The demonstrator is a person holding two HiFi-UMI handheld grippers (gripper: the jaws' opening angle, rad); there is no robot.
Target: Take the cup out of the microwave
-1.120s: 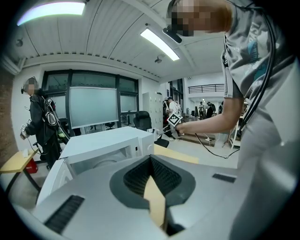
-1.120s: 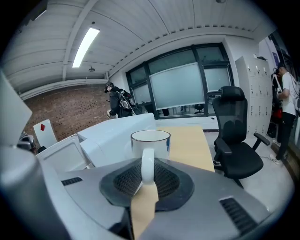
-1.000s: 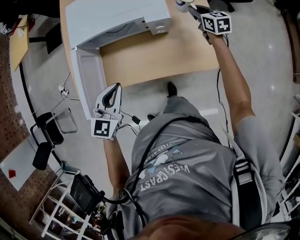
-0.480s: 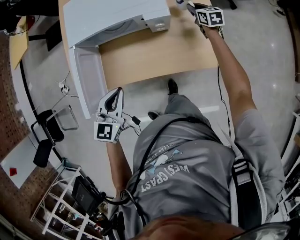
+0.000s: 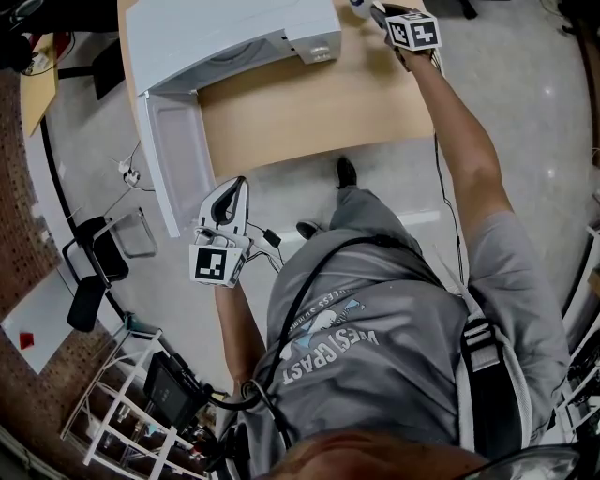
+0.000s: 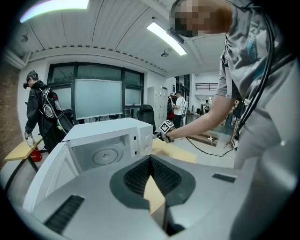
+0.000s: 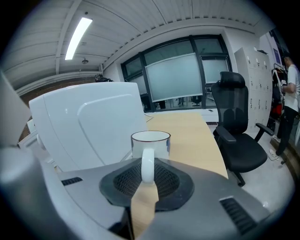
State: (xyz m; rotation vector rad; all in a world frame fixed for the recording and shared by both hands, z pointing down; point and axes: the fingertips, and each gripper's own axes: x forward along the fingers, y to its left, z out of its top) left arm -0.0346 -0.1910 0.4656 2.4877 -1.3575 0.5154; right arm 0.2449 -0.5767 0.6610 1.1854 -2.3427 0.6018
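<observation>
White ceramic cup (image 7: pixel 150 140) is held by its handle in the clamped right tool (image 7: pixel 147 163); boxy white microwave (image 7: pixel 84 126) stands just left of that tool, tan wooden bench (image 7: pixel 187 136) beneath; left tool (image 6: pixel 150 161) closed, empty; removal looks done; next, lower gently, release.

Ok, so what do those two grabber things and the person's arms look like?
The left gripper and the right gripper are each a light grey shell with black ribbed pads inside. Each carries a white cube printed with black square patterns. A thin black cable trails from the right one. The person wears a grey short-sleeved T-shirt with black straps.
</observation>
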